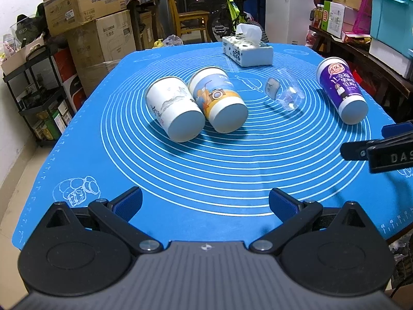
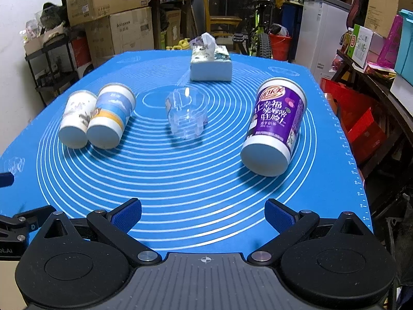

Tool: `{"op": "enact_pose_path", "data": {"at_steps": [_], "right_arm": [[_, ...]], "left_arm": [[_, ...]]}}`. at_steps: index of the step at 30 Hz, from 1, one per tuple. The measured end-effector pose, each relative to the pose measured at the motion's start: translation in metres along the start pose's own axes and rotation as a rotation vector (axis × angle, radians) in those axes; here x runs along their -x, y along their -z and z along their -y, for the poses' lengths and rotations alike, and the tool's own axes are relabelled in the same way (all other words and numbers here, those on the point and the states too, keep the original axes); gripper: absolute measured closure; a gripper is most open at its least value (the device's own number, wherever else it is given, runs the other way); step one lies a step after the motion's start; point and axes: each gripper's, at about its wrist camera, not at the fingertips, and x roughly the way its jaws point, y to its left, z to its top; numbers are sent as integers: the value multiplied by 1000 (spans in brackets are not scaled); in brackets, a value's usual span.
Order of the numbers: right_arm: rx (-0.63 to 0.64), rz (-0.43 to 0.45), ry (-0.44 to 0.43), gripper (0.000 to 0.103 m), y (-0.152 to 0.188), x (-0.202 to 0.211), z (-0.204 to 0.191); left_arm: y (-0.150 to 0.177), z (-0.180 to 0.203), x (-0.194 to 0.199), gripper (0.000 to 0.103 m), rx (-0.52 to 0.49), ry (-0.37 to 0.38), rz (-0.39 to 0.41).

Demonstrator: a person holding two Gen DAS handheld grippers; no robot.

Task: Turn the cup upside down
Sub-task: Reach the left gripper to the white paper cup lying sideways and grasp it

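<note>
**Four cups on their sides, bases toward the jaws**

Both grippers hover low over the near edge of the blue mat, jaws spread wide and holding nothing. The purple cup lies on its side ahead and right of the right gripper, long axis running away from it, base nearest; it looks like the closest target. The clear cup lies mid-mat. The white cup and orange-banded cup touch side by side, ahead-left of the left gripper. A tissue box sits beyond.
</note>
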Motion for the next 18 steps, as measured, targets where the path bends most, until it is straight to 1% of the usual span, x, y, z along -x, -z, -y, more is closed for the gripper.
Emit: {"op": "enact_pose_path", "data": {"at_steps": [6,8,11,13,16,18], "right_arm": [[-16,30,-4,2,-3,2,2],[-24,42,-2,2,-5,3,3],[-36,61,-5,2,-11,2,5],[-30,89,-3,2,-15,2,4],[-4,135,7,2,-21,0,2],[11,140,8,2,-25,-6,-2]], "left_arm": [[-3,-11,0,0,34,-18,18],[-8,-18,1,0,55,-33,52],[-21,-25,-2,0,84,-76,103],[-33,-30,-7,0,94,-88,124],[-48,-32,-20,0,88,-111,142],[-60,-32,-33,0,71,-146,153]]}}
